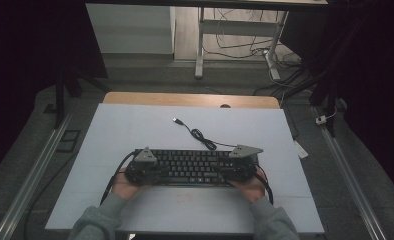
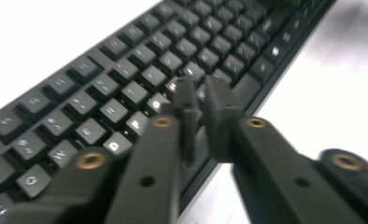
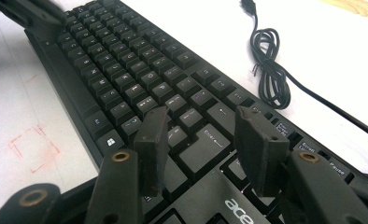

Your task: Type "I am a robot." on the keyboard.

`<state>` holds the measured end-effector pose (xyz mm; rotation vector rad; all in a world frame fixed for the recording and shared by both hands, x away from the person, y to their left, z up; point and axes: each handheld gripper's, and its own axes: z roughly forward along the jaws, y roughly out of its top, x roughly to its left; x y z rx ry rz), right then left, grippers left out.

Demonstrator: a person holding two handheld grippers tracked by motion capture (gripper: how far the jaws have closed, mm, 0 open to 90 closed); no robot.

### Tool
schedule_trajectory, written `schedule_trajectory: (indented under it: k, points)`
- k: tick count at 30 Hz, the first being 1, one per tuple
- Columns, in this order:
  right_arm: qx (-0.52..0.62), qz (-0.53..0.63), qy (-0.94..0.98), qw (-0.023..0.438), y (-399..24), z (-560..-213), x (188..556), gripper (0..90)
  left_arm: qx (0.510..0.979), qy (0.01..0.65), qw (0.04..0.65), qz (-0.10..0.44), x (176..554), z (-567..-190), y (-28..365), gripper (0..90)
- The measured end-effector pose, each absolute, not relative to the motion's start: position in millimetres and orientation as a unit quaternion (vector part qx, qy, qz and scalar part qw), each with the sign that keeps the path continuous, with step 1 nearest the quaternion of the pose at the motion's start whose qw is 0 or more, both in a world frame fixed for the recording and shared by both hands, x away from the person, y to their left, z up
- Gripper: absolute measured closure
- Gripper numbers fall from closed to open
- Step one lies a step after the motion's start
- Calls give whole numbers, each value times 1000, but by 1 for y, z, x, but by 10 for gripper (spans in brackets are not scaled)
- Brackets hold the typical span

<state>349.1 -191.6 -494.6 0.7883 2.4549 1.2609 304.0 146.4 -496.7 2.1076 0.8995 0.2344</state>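
- high view is showing a black keyboard (image 1: 192,167) lying flat near the front edge of the white worktop (image 1: 135,130), its long side running parallel to that edge, likely so both hands can reach the keys squarely.
- its cable (image 1: 200,134) is trailing toward the back edge, coiled loosely and unplugged, keeping clear of the hands.
- left gripper (image 1: 144,172) is hovering over the keyboard's left end; its jaws are standing narrow with a slim gap and nothing between them, tips angling down at the lower key rows, though blur is making contact hard to judge.
- right gripper (image 1: 235,172) is sitting over the right end, jaws fairly wide and empty, straddling the enter key (image 3: 205,147) from above.
- both forearms are coming in from the front edge, wrists low, grippers tilting forward and down.
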Motion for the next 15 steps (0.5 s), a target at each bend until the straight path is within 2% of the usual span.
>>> schedule_trajectory:
  k: [3, 6, 10, 15]
  points:
    - [272, 434, 848, 135, -191, -495, 349, 548, 824, 369, 418, 100, 304, -492, 153, 602]
    - [271, 435, 848, 134, -191, -495, 350, 543, 815, 382, 423, 105, 304, -489, 158, 498]
    - [272, 432, 849, 134, -191, -496, 349, 538, 807, 398, 422, 113, 304, -487, 166, 424]
    - [272, 433, 849, 135, -191, -496, 350, 535, 800, 410, 423, 119, 306, -484, 174, 378]
